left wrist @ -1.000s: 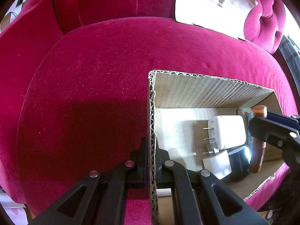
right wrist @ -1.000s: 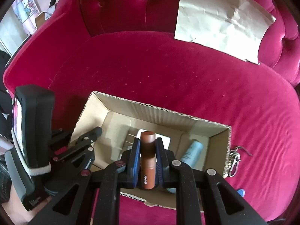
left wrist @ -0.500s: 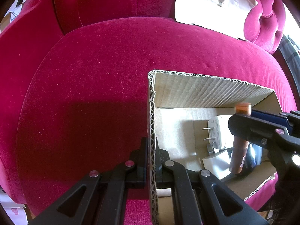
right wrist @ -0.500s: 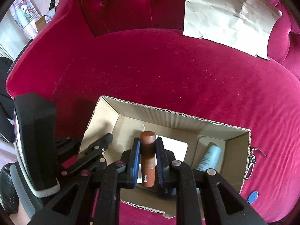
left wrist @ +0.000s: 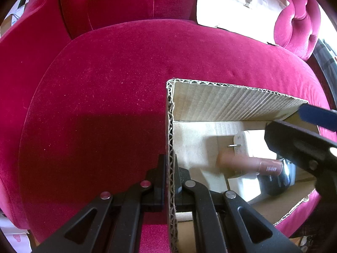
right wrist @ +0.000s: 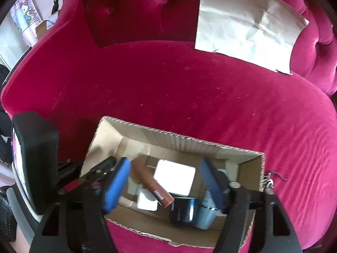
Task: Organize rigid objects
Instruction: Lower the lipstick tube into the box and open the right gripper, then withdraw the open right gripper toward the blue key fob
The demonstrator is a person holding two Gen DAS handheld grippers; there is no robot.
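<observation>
An open cardboard box [left wrist: 227,103] [right wrist: 181,139] sits on a pink velvet seat. My left gripper [left wrist: 170,175] is shut on the box's left wall. My right gripper [right wrist: 164,181] is open above the box with nothing between its blue pads; it enters the left wrist view at the right [left wrist: 303,139]. A brown tube [left wrist: 248,163] [right wrist: 151,185] lies tilted inside the box on white chargers [right wrist: 174,177] [left wrist: 246,143]. A dark round object [right wrist: 183,210] and a pale blue bottle [right wrist: 205,213] also lie inside.
A crumpled sheet of paper [right wrist: 248,25] [left wrist: 236,6] leans on the tufted backrest. A metal carabiner [right wrist: 271,179] lies on the seat by the box's right wall. The seat's front edge is close behind the box.
My right gripper opened and let go of the brown tube, which dropped into the box and now lies tilted on the chargers. My left gripper stays shut on the box wall.
</observation>
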